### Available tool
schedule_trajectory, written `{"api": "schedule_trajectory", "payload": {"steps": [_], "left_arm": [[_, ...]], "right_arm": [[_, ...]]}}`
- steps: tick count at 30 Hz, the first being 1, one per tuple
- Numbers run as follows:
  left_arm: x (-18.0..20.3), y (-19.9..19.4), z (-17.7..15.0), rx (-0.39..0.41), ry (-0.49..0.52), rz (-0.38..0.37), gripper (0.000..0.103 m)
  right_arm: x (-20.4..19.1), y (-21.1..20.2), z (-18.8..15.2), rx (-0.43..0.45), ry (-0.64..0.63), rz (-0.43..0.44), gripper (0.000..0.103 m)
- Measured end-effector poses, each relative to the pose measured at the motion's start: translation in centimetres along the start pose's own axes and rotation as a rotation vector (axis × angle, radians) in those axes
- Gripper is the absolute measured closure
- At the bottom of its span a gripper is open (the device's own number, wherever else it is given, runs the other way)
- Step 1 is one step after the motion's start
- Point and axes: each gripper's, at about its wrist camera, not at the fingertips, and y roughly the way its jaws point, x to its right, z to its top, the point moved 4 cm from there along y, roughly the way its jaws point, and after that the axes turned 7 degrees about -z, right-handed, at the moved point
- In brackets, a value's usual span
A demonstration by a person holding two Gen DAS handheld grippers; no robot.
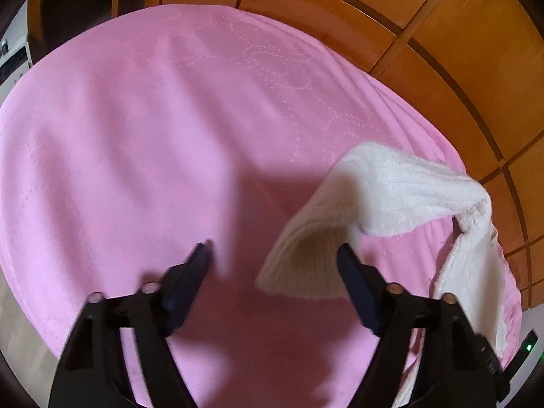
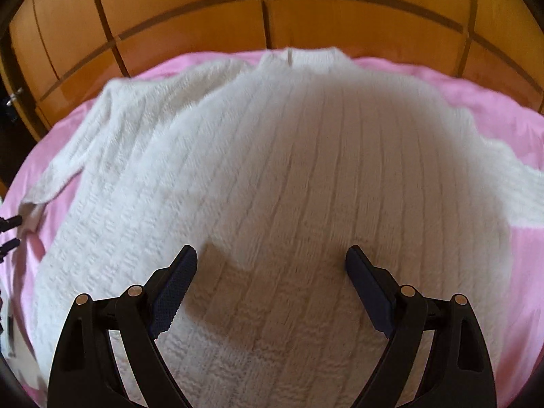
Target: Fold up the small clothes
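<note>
A white ribbed knit sweater [image 2: 272,170] lies spread flat on a pink bedsheet [image 2: 493,108], collar at the far side, both sleeves out to the sides. My right gripper [image 2: 271,255] is open and empty, hovering over the sweater's lower body. In the left wrist view, the sweater's left sleeve [image 1: 391,197] lies folded over itself on the pink sheet [image 1: 153,136]. My left gripper [image 1: 273,250] is open and empty, with the sleeve's cuff end just by its right finger [image 1: 353,272]. The left gripper's tips show at the far left of the right wrist view [image 2: 10,234].
An orange wooden panelled wall or headboard [image 2: 272,17] runs behind the bed, also seen in the left wrist view [image 1: 442,51]. A dark device with a green light [image 1: 528,348] is at the bed's right edge. White furniture [image 1: 13,57] stands far left.
</note>
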Motion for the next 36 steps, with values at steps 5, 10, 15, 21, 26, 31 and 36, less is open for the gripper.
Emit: {"api": "schedule_trajectory", "payload": {"steps": [5,10,15,21,26,31,36], "left_arm": [[1.5,0.2,2.8,0.034,0.088,0.099,0.097],[4.5,-8.3,9.5,0.361,0.250,0.253,0.098],[5.0,-12.4,11.7,0.542,0.464,0.470,0.096],[0.3,-5.6,7.0,0.255,0.547,0.491,0.096],[-6.5,-4.7,3.6,0.102,0.379,0.493,0.093],[-10.9,-7.8,5.6,0.171,0.041,0.278,0.053],[-7.2,-7.4,10.4,0.239,0.029,0.086,0.048]], "right_arm": [[-0.1,0.5,-0.6,0.024,-0.012,-0.003,0.009],[0.2,0.7,-0.7,0.029,-0.014,0.001,0.008],[0.3,0.6,-1.1,0.033,-0.024,-0.011,0.005],[0.3,0.6,-1.1,0.033,-0.023,-0.011,0.004],[0.2,0.8,-1.0,0.035,-0.025,-0.012,0.004],[0.2,0.8,-1.0,0.038,-0.027,-0.018,0.004],[0.1,0.8,-1.1,0.036,-0.034,-0.028,0.004]]}}
